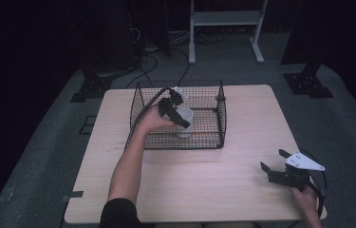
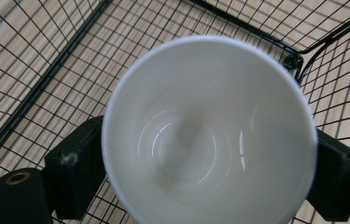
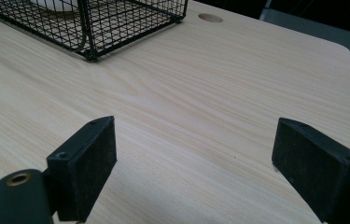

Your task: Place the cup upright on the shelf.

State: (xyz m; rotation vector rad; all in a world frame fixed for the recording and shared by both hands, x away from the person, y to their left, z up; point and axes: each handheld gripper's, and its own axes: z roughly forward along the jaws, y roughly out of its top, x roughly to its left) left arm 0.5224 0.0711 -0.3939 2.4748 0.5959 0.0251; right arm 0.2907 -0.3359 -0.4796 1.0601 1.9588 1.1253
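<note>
- White cup [image 2: 208, 135] is what this moment turns on: it stands upright, mouth up, on the floor of the wire basket [image 1: 222, 124], toward the basket's near wall.
- Nearest you, your right gripper [image 1: 276, 166] rests low over the bare table [image 1: 204, 180] at the near right corner, jaws spread wide with nothing between them. My read is that you've parked it there to stay out of the way.
- Look along its pads [image 3: 88, 163] and you see plain wood grain, with the basket's corner well beyond.
- Further in, your left gripper [image 1: 183, 110] reaches over the basket's left wall and sits right at the cup.
- In the left gripper view, its black pads [image 2: 77, 163] flank the cup on both sides. They look eased off rather than squeezing, so I'd call that a release: jaws parted, cup between them, standing on its own.
- You came in from above, probably because the mesh walls block any sideways approach.
- Farthest out, the basket's back wall and the table's far edge; nothing else is in play.
</note>
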